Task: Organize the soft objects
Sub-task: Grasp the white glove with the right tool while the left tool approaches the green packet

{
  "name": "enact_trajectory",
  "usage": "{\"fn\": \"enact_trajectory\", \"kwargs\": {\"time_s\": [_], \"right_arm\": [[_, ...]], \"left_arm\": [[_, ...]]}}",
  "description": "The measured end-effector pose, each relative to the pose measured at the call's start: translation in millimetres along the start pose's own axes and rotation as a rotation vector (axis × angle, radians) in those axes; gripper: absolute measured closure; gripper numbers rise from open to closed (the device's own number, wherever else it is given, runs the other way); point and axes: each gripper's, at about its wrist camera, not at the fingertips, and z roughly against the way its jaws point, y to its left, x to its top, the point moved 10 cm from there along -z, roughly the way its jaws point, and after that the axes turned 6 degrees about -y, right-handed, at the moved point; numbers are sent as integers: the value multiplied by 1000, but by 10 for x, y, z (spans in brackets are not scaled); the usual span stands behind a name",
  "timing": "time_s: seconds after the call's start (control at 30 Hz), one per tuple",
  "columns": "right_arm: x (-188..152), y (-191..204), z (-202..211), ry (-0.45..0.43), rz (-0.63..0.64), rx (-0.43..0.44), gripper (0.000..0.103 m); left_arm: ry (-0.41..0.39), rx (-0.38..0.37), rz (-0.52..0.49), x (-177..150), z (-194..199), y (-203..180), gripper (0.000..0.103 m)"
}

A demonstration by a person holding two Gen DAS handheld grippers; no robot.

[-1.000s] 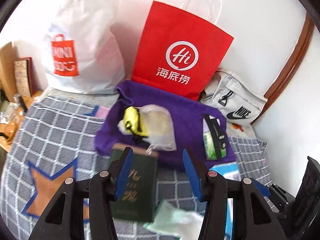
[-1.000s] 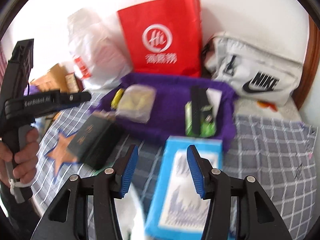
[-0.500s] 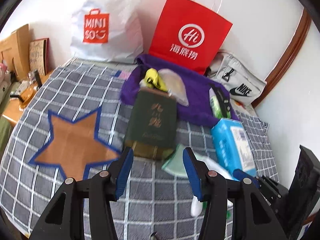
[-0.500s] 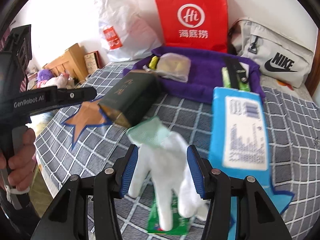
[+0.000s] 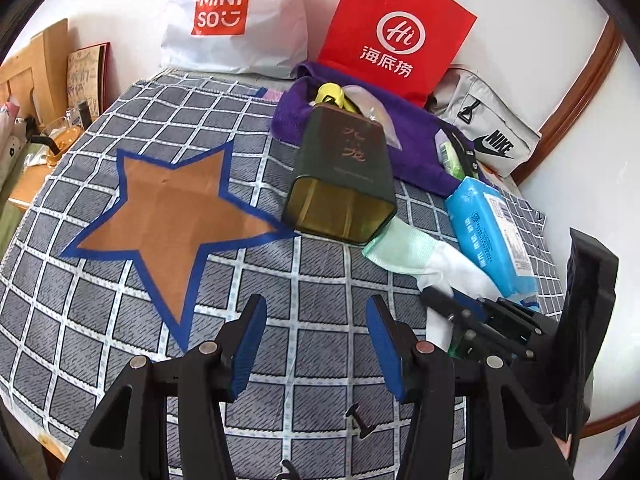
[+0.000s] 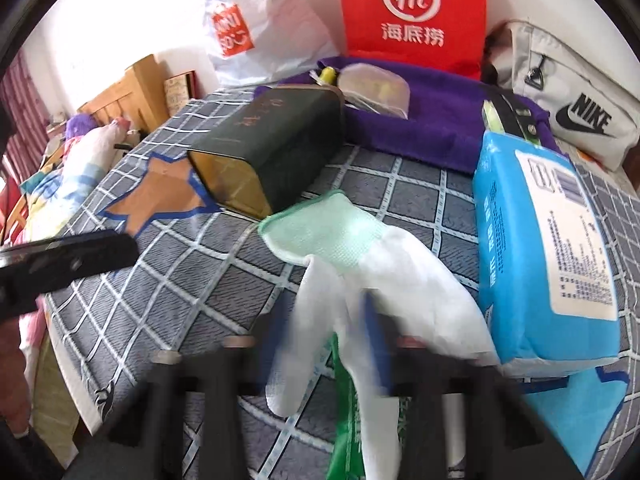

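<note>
White glove (image 6: 372, 276) lies just beside the green tin (image 6: 272, 148), fingers toward my right gripper (image 6: 324, 344). That gripper is blurred; grip state undeterminable. Left gripper (image 5: 316, 340) gapes empty, farther off.

Against the white wall, a red paper bag (image 5: 394, 36) beside a white Miniso bag (image 5: 236, 20) and a grey Nike pouch (image 5: 486, 132), with a dark green tin (image 5: 344, 176) lying on the checked bedcover (image 5: 120, 320).
</note>
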Motion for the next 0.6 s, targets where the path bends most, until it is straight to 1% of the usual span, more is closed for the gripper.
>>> {"fn": "enact_trajectory", "kwargs": {"time_s": [0.07, 0.13, 0.2, 0.27, 0.4, 0.53, 0.6], "right_arm": [[5, -2, 10, -5, -6, 2, 96], [42, 7, 109, -34, 9, -7, 97], [71, 27, 251, -57, 10, 2, 97], [121, 64, 452, -94, 8, 23, 97], [166, 71, 836, -157, 21, 21, 97], [95, -22, 1193, -200, -2, 16, 97], [50, -81, 1309, -212, -12, 9, 97]], "left_arm": [[-1, 0, 7, -6, 11, 22, 54], [-4, 0, 7, -7, 24, 25, 54], [-3, 5, 1, -14, 29, 14, 54], [0, 4, 3, -26, 28, 7, 54], [12, 9, 2, -86, 30, -24, 54], [32, 14, -11, -179, 26, -88, 54], [41, 13, -20, -227, 20, -140, 54]]}}
